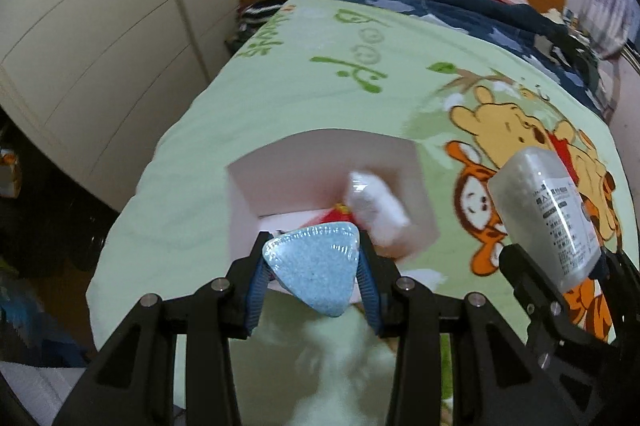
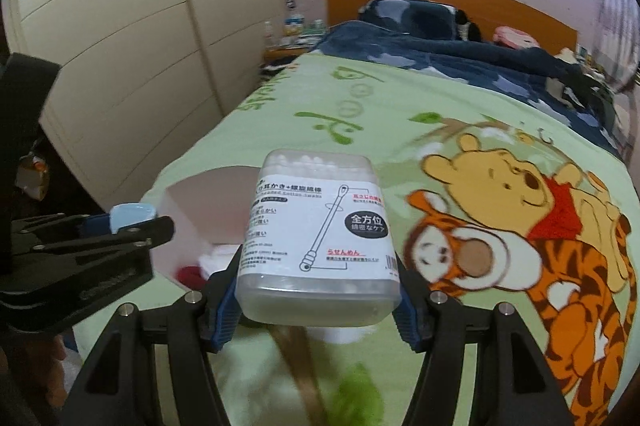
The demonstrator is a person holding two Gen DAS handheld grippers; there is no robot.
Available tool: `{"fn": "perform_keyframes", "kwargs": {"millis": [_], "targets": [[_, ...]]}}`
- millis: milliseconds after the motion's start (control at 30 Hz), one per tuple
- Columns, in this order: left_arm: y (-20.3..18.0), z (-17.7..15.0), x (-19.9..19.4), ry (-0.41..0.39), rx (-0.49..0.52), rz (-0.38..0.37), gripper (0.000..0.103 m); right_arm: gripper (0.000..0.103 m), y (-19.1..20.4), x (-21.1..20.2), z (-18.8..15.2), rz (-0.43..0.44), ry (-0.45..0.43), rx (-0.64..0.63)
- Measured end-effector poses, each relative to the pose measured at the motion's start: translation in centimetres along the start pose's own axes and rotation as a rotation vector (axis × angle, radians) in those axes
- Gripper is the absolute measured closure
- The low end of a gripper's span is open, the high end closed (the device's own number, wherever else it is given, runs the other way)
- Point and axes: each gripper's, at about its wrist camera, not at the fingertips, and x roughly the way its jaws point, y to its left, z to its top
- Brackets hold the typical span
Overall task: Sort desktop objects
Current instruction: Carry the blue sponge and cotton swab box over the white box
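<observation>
Cotton swab box [image 2: 320, 238], label reading "全方位", sits clamped in the right gripper [image 2: 316, 296]. Left gripper [image 1: 312, 268], at nine o'clock, angled down, pinches a blue triangular case [image 1: 314, 266].

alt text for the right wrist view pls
The right gripper clamps a clear plastic box of cotton swabs above a green cartoon-print blanket. At left, the left gripper holds a light blue triangular case near an open white box.
</observation>
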Motion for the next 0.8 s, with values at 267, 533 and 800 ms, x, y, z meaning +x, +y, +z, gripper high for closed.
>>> {"fn": "perform_keyframes", "kwargs": {"millis": [267,533,800], "targets": [[2.6,0.6,1.9,0.046,-0.016,0.03,0.062,0.039,3.3,1.6,1.3,0.017,0.022,-0.047],[2.5,1.2,3.1,0.077,0.0,0.033,0.062,0.039,4.1,2.5,1.8,0.008,0.038,-0.066],[3.0,1.3,3.4,0.087,0.006,0.039,0.062,0.039,4.7,3.0,2.0,0.01,0.044,-0.093]]}}
